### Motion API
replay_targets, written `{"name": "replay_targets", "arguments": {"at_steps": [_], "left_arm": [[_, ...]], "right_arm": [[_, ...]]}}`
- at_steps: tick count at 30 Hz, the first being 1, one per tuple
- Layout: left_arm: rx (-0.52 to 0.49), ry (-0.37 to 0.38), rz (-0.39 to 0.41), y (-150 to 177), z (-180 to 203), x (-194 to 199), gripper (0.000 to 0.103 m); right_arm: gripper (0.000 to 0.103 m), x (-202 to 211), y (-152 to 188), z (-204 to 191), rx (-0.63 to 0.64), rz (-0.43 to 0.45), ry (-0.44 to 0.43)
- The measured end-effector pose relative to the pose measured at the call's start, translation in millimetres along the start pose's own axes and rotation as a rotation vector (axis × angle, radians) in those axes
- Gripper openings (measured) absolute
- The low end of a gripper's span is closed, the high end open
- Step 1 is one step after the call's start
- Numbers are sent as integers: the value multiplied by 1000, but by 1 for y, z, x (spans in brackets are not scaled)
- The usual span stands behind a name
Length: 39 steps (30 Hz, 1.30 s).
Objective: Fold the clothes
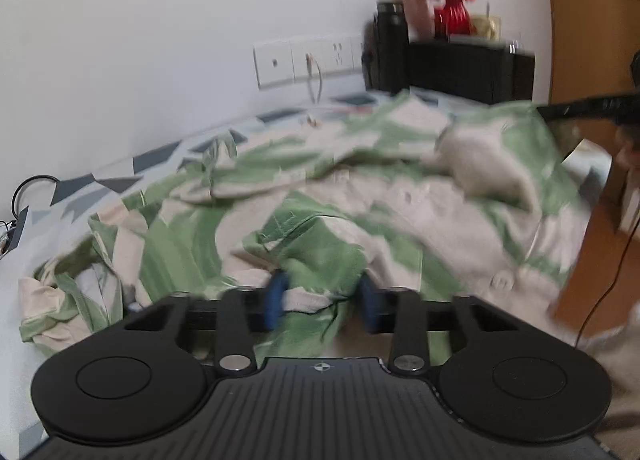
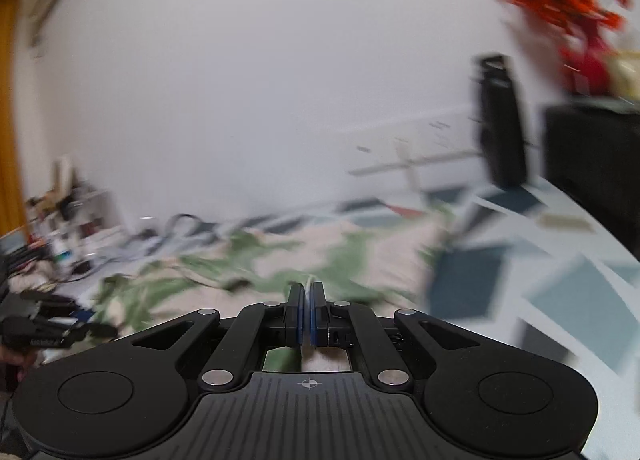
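A green-and-cream leaf-print shirt [image 1: 320, 188] lies crumpled across the bed. My left gripper [image 1: 323, 300] is low over its near edge. The blue pads [image 1: 276, 300] stand wide apart, and a bulge of the fabric sits between them. In the right wrist view, which is blurred, the same shirt [image 2: 240, 272] spreads out ahead. My right gripper [image 2: 307, 300] has its pads pressed together on a thin cream edge of the cloth. A button [image 1: 502, 281] shows on the shirt's right part.
The bed sheet [image 2: 560, 292] has a grey-blue geometric print. At the head stand a black bottle [image 1: 390, 48], a black box [image 1: 472, 68] and a red vase of orange flowers [image 1: 452, 16]. Wall sockets [image 1: 304, 60] and a cable are behind. A wooden panel [image 1: 588, 252] is at right. Clutter [image 2: 68, 228] is at far left.
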<state>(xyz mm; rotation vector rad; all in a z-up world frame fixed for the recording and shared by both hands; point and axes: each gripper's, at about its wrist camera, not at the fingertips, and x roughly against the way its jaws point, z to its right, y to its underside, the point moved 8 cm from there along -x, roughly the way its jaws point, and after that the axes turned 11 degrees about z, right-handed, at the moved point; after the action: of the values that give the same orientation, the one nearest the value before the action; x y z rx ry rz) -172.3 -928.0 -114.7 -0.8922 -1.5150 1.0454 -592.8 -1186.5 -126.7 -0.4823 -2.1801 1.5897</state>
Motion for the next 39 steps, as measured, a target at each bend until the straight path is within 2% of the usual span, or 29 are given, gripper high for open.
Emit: {"name": "replay_targets", "arguments": {"at_steps": [4,10,16,17,19,21,22,24,27,29,32,33,35,39], "left_arm": [[74,53,63,-19,4,5,23],[54,35,-12,2,7,-23,24],[38,47,-45,6,8,-32,30],[28,49,-51,6,9,-34,34],[22,55,-57,3,11,-34,45],[39,64,-53,-2,11,-31,65],[62,70,-45,-7,9,-29,68],[93,69,-4,-21,2,-18,75],[91,28,78,-51,-11,3,75],[55,-15,136,-72,-19,16,77],[-17,-79,180,-93,-28,21,89],[-40,-104,180,-95,-32,19,89],[-51,-146,128,-86,-39,5,89],[13,-145,-2,-38,-48,-15,89]], "right_arm": [[3,-45,11,-29,63,-73,-88],[3,-102,63,-49,115,-280,-133],[5,-103,67,-51,125,-324,-146],[7,-102,66,-52,120,-329,-151],[21,-99,61,-53,102,-340,-162],[31,-94,46,-50,70,-324,-165],[37,-91,38,-48,54,-316,-166],[40,-82,14,-44,48,-271,-164],[40,-68,-26,-41,86,-202,-151],[40,-60,-51,-39,134,-156,-133],[40,-57,-73,-29,222,-119,-77],[40,-58,-76,-23,241,-117,-53],[40,-64,-65,-7,237,-153,-3],[40,-72,-16,31,201,-273,90]]}}
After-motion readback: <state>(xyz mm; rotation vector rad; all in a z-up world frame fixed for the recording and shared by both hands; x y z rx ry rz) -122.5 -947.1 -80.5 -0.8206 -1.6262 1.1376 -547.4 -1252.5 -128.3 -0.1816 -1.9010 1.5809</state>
